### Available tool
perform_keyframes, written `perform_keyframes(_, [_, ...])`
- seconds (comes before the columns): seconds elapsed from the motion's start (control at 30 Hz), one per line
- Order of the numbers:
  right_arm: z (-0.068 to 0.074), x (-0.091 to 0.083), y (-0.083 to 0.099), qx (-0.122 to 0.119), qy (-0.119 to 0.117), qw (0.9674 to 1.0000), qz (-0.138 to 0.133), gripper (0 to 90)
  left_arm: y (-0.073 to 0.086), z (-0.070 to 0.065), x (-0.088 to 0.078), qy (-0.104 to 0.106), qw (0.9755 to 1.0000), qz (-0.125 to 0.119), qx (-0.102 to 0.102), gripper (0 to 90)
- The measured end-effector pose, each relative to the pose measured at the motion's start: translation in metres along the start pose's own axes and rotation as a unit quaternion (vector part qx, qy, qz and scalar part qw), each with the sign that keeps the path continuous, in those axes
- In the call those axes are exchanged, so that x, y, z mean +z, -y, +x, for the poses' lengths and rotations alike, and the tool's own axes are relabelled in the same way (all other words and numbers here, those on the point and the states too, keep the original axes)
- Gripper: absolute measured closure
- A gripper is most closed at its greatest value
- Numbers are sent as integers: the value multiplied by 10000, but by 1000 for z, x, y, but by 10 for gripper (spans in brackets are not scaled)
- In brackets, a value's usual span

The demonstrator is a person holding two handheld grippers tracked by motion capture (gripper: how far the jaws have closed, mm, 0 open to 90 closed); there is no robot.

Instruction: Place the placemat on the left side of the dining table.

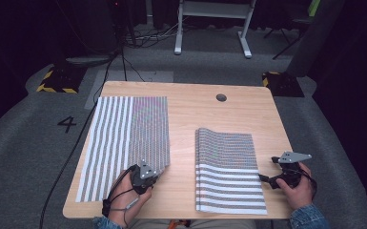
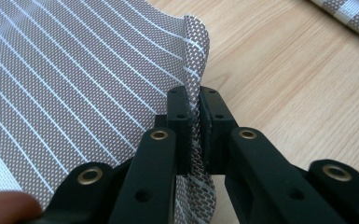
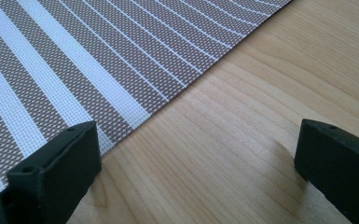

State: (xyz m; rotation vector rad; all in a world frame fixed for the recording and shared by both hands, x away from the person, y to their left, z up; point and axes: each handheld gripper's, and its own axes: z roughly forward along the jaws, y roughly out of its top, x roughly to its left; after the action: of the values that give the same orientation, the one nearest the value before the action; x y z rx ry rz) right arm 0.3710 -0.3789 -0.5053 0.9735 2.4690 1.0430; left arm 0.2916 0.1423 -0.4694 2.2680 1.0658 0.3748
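Observation:
Two brown-and-white striped woven mats lie on the wooden table point(image 1: 190, 107). The left mat point(image 1: 124, 136) is spread flat. My left gripper point(image 1: 151, 177) is shut on its near right corner, and the pinched edge point(image 2: 193, 70) stands up between the pads in the left gripper view. The right mat point(image 1: 228, 167) looks folded, with a slight hump along its far edge. My right gripper point(image 1: 268, 170) rests by that mat's right edge, open. In the right gripper view its jaws stand wide apart over bare wood, the left one at the mat's border point(image 3: 135, 116).
A round cable hole point(image 1: 221, 97) sits near the table's far edge. Bare wood separates the two mats. A strip of the right mat point(image 2: 349, 14) shows far off in the left gripper view. A cable point(image 1: 71, 152) runs along the floor left of the table.

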Motion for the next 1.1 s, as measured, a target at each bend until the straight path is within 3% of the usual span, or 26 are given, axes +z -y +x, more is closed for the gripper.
perform_keyframes(0.23, [0,0,0,4,-3,10000,5,5,5,3,-7,-192,9997,108,87,845])
perform_keyframes(0.43, [0,0,0,5,-2,10000,4,5,13,6,-11,-86,9998,158,80,840])
perform_keyframes(0.63, [0,0,0,7,2,10000,3,5,13,4,-10,-127,9997,180,88,816])
perform_keyframes(0.67, [0,0,0,8,1,10000,4,5,13,3,-10,-101,9998,143,44,795])
perform_keyframes(0.73, [0,0,0,7,1,10000,4,5,12,0,-12,121,9999,73,-100,668])
perform_keyframes(0.83, [0,0,0,6,1,10000,5,5,6,-9,-23,270,9996,-59,-68,512])
perform_keyframes(0.9, [0,0,0,8,0,10000,4,5,0,-11,-27,296,9986,-347,-262,433])
perform_keyframes(0.97, [0,0,0,7,2,10000,4,5,-4,-5,-23,70,9978,-515,-421,369])
perform_keyframes(1.03, [0,0,0,4,2,10000,4,5,-5,3,-14,-324,9975,-445,-432,347])
perform_keyframes(1.07, [0,0,0,4,2,10000,4,5,-5,3,-14,-324,9975,-445,-432,343])
perform_keyframes(1.1, [0,0,0,7,0,10000,5,5,-3,13,0,-589,9967,-312,-473,328])
